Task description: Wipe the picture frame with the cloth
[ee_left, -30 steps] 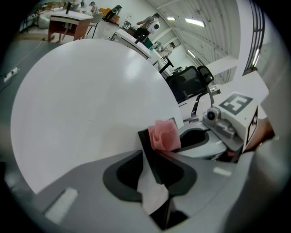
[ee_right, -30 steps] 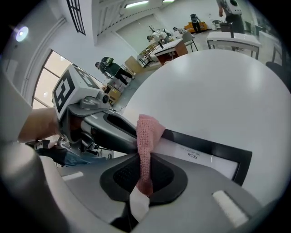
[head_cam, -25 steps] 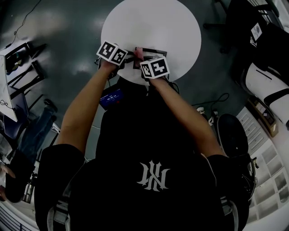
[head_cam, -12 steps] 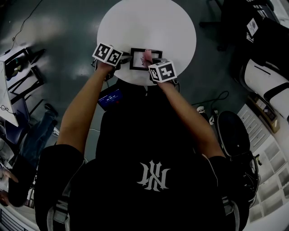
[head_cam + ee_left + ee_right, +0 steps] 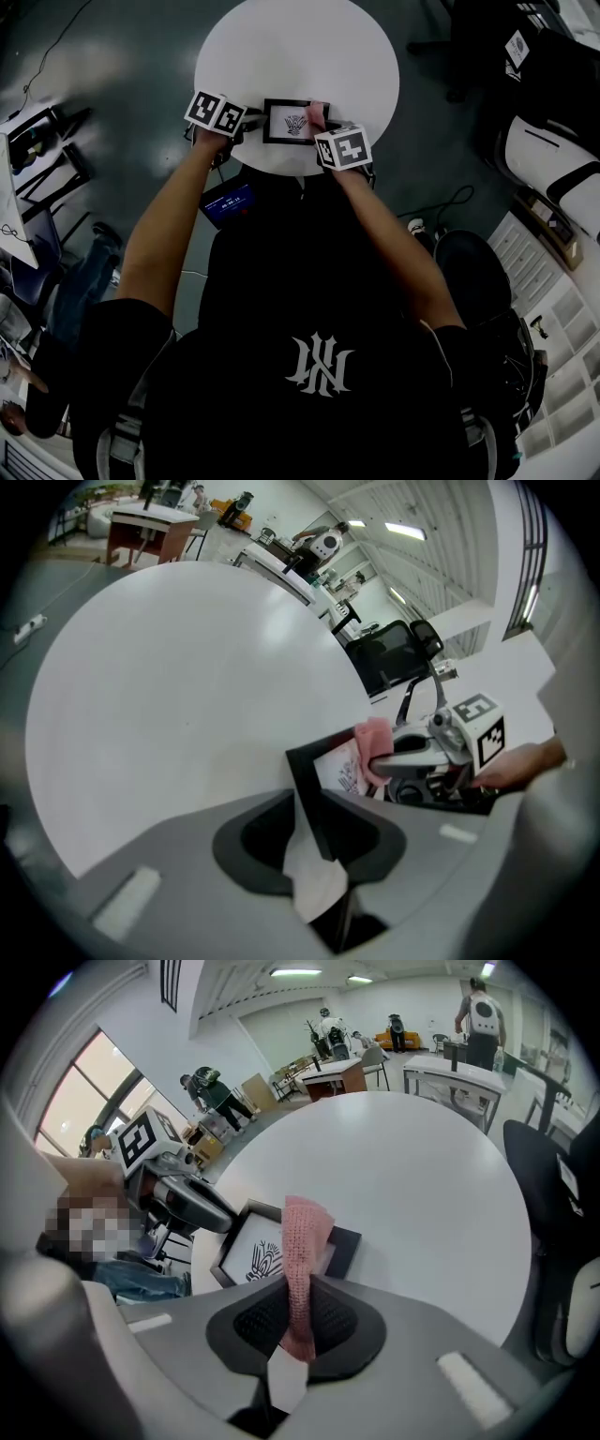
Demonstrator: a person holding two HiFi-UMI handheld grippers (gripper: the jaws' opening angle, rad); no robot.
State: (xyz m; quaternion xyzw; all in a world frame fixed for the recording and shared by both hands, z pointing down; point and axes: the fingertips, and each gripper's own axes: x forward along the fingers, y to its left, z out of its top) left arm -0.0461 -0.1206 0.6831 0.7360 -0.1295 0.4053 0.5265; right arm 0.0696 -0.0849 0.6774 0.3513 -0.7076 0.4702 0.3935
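L gripper is at the near-left part of the round white tabletop, jaws clenched on the left edge of the black picture frame. The frame sits by the tabletop's front rim w/ its print facing up. R gripper is at the frame's right end, jaws pinching a pink cloth. The cloth's free end is over the frame's right side.

The black frame, holding a white picture with a dark drawing, lies face up. The pink knitted cloth stands folded over its right end.
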